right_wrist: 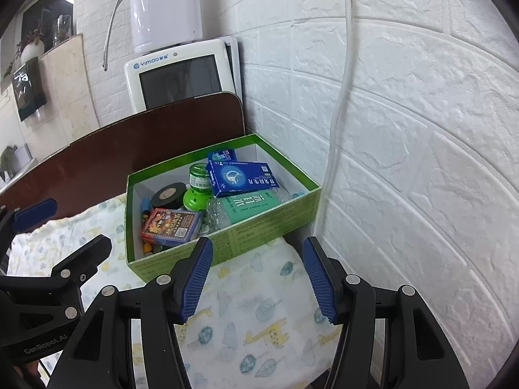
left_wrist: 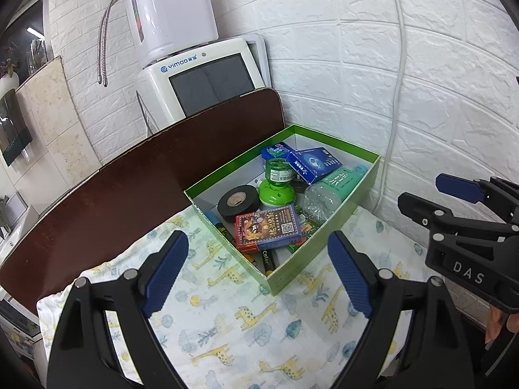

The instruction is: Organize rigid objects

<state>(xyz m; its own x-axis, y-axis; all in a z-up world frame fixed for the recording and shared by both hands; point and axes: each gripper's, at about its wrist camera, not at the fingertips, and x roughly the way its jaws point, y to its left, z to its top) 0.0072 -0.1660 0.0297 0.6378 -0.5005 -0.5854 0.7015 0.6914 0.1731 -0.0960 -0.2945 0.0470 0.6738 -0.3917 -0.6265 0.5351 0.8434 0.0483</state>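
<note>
Giraffe-print cloth [left_wrist: 227, 317] under filled green box [left_wrist: 340, 227], both tongs empty

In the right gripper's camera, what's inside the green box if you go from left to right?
Black tape roll → green jar → blue box, all inside the green box.

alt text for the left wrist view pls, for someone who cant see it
A green box full of small items, including a black tape roll, a red card box and a plastic bottle, sits on a giraffe-print cloth in a white-brick corner. The left gripper hangs before it, jaws open and empty.
</note>
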